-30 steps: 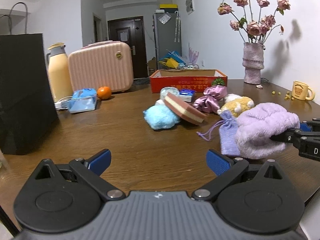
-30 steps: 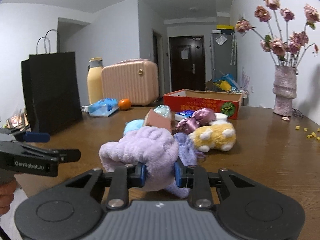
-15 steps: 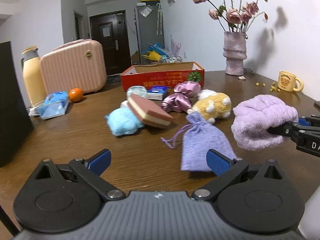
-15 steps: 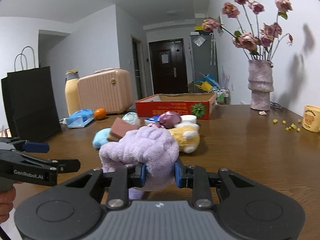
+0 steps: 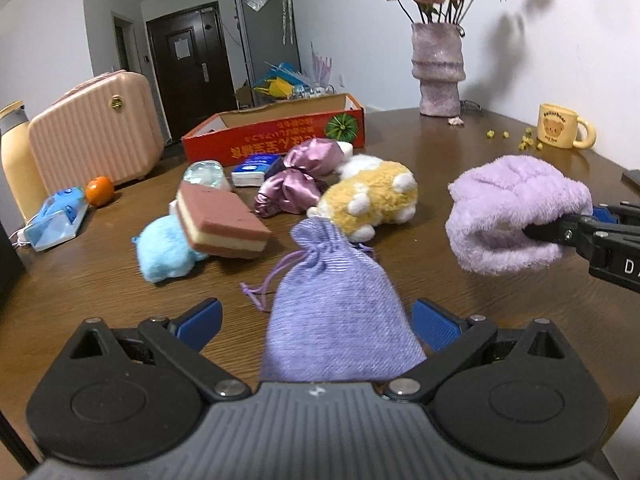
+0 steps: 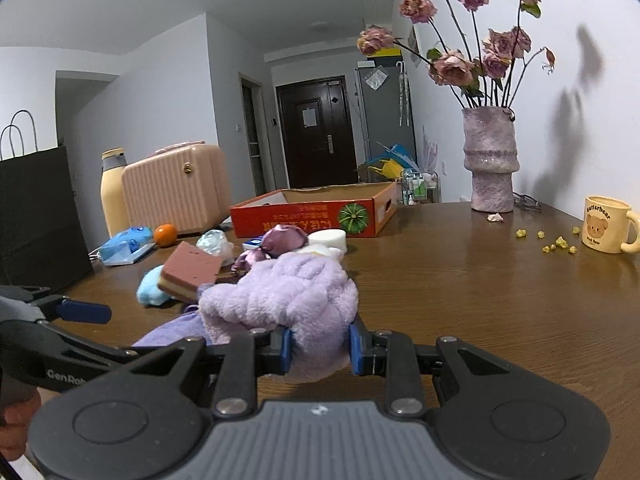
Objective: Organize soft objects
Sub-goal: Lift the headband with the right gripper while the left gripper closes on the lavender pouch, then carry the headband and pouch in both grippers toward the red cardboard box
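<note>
My right gripper (image 6: pixel 318 350) is shut on a fluffy lilac plush (image 6: pixel 288 300) and holds it above the table; it also shows in the left wrist view (image 5: pixel 512 216). My left gripper (image 5: pixel 316 320) is open, its blue pads either side of a purple drawstring pouch (image 5: pixel 336 304) lying on the table. Beyond it lie a yellow-and-white plush (image 5: pixel 372 200), a satin purple bundle (image 5: pixel 296 180), a pink-and-cream sponge block (image 5: pixel 224 224) and a blue fluffy toy (image 5: pixel 164 248). An open red cardboard box (image 5: pixel 276 136) stands behind them.
A pink case (image 5: pixel 92 132), a yellow flask (image 5: pixel 16 152), an orange (image 5: pixel 99 190) and a blue wipes pack (image 5: pixel 56 220) stand at the left. A vase of dried roses (image 6: pixel 490 160) and a yellow mug (image 6: pixel 606 224) stand at the right, with small yellow bits (image 6: pixel 556 242) scattered.
My left gripper has moved forward until the purple pouch lies between its open pads. My right gripper has lifted the lilac plush and carried it right, away from the pile.
</note>
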{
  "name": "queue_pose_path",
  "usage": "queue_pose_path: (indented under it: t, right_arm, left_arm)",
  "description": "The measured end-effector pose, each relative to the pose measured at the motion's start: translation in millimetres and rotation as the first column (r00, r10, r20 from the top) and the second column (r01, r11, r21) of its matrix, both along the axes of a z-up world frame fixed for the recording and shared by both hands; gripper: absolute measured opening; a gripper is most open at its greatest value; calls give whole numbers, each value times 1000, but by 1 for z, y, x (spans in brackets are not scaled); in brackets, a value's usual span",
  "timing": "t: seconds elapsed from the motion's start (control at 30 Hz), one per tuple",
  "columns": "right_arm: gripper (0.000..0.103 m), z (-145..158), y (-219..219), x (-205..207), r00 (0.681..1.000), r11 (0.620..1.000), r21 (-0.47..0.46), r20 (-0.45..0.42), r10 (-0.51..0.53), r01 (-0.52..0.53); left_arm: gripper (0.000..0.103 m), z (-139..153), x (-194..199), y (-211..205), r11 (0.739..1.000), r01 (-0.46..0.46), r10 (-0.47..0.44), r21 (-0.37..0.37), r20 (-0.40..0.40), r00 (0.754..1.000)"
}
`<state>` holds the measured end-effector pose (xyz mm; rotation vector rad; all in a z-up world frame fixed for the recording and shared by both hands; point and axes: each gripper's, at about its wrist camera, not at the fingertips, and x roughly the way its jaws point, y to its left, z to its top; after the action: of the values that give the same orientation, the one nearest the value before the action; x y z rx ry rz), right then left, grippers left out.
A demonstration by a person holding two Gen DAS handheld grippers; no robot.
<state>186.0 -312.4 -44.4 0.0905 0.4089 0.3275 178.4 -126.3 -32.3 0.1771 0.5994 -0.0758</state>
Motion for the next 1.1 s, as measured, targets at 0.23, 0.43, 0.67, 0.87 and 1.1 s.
queue_pose_path:
  t: [0.23, 0.43, 0.67, 0.87, 1.1]
  right_arm:
    - [26, -7, -11, 16, 1000, 1000, 17, -13, -11, 11]
    - [26, -14, -12, 25, 999, 1000, 23, -35, -14, 14]
    - [26, -18, -10, 30, 999, 1000, 31, -50, -5, 6]
    - [26, -20, -9, 32, 998, 1000, 31, -60, -4, 5]
    - [26, -20, -8, 34, 998, 1000, 26, -66, -10, 11]
  left_arm:
    - [103, -12, 21, -16, 1000, -18, 19, 22, -47, 999]
    - [103, -21, 33, -19, 999, -48, 49, 21, -79, 996]
    - [103, -26, 39, -18, 998, -58, 59, 9, -98, 993]
    - [93, -27, 40, -15, 999, -50, 48, -21, -109, 993]
    - [63, -25, 35, -15, 998, 7, -12, -57, -103, 995]
